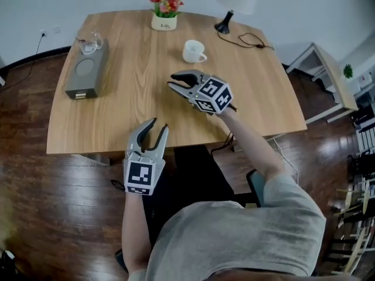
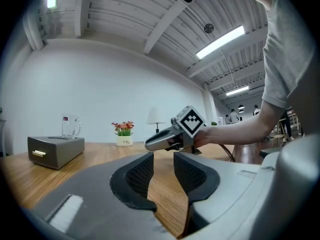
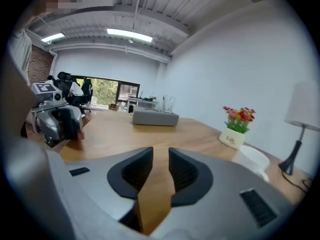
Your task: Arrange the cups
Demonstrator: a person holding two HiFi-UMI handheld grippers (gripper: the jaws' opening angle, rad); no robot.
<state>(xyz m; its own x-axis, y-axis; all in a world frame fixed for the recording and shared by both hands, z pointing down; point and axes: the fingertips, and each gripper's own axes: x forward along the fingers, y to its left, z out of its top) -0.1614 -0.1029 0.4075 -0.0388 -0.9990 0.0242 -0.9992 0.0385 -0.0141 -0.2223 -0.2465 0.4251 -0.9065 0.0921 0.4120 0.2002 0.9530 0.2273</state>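
Observation:
A white cup [image 1: 194, 51] [image 3: 252, 159] stands at the back middle of the wooden table [image 1: 135, 98]. A clear glass mug [image 1: 94, 41] [image 2: 70, 126] [image 3: 168, 104] rests on top of a grey box [image 1: 87, 69] at the back left. My right gripper [image 1: 179, 82] [image 3: 160, 151] hovers over the table's middle, in front of the white cup, pointing left; it is open and holds nothing. My left gripper [image 1: 155, 127] [image 2: 163, 156] is at the table's near edge, open and empty. It faces the right gripper [image 2: 150, 145].
A potted flower plant [image 1: 164, 12] [image 2: 124, 134] [image 3: 237, 129] and a white lamp [image 1: 231, 4] with its cord stand along the far edge. The grey box [image 2: 55, 149] [image 3: 155, 118] has a small drawer handle. Dark wooden floor surrounds the table.

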